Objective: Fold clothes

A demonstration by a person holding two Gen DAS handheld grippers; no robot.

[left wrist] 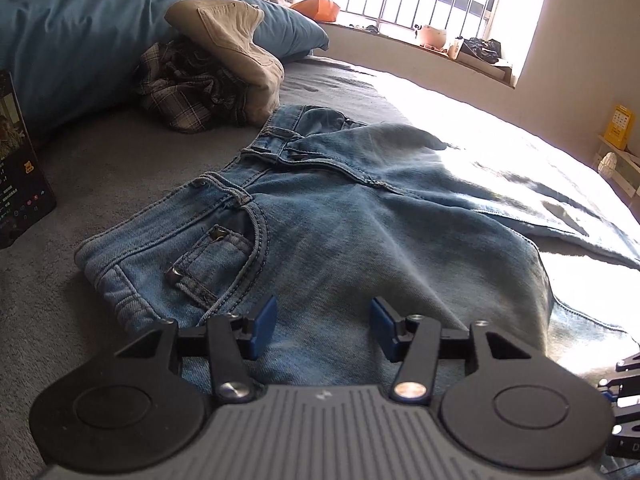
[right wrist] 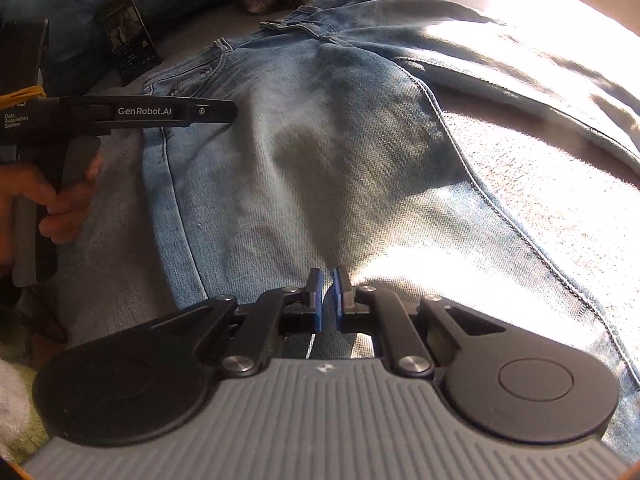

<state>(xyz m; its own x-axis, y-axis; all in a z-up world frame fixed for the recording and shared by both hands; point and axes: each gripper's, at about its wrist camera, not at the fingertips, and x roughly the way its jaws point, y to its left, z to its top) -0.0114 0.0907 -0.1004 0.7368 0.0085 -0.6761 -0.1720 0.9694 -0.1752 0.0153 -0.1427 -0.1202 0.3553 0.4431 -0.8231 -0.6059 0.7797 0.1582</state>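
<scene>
Light blue jeans (left wrist: 360, 232) lie flat on the grey bed sheet (left wrist: 100, 168), waistband toward the pillows and legs running toward me. My left gripper (left wrist: 324, 320) is open just above the hip below the front pocket, denim lying flat under the gap. In the right wrist view the jeans (right wrist: 300, 168) fill the middle. My right gripper (right wrist: 327, 292) is shut on the near leg's denim, with creases running into its pads. A hand (right wrist: 60, 200) holds the left gripper (right wrist: 234, 114) at the left, over the jeans' side seam.
Beige trousers (left wrist: 228, 40) and a crumpled plaid shirt (left wrist: 188, 84) are heaped beyond the waistband, against blue pillows (left wrist: 72, 40). A dark lit screen (left wrist: 20, 168) stands on the bed at the left. A barred window with a cluttered sill (left wrist: 440, 40) is behind.
</scene>
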